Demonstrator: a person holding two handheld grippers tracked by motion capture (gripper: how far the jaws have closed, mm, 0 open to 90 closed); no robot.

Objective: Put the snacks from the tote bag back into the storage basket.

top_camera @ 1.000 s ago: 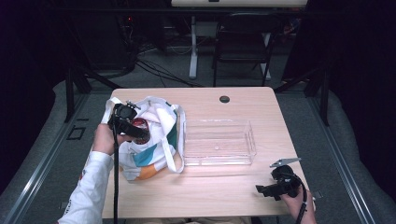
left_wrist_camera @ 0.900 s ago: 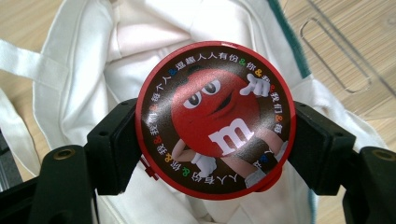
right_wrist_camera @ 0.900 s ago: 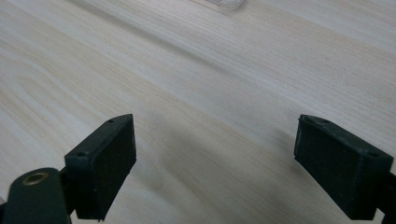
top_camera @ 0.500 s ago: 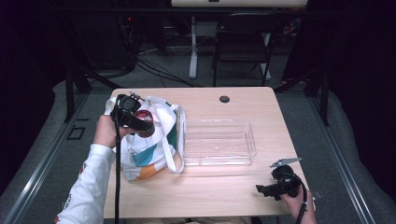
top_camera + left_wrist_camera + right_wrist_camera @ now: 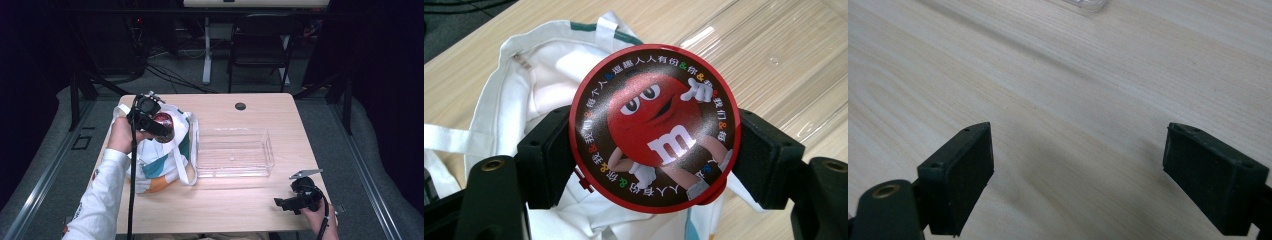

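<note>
my high view looks forward and down from above the near edge of the wooden table (image 5: 250,205), far enough to take in the whole top and the floor beyond. my left gripper view sits close, looking down along its jaws past a round red tin (image 5: 655,127) onto the white bag (image 5: 544,80) and clear tray (image 5: 774,55), all shared with the high view. my right gripper view looks low and close across bare table, the tray's corner (image 5: 1083,5) at its top edge.

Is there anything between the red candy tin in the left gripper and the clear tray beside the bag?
Nothing visible blocks it. The left gripper holds the candy tin above the tote bag; the clear tray sits open and empty alongside.
</note>
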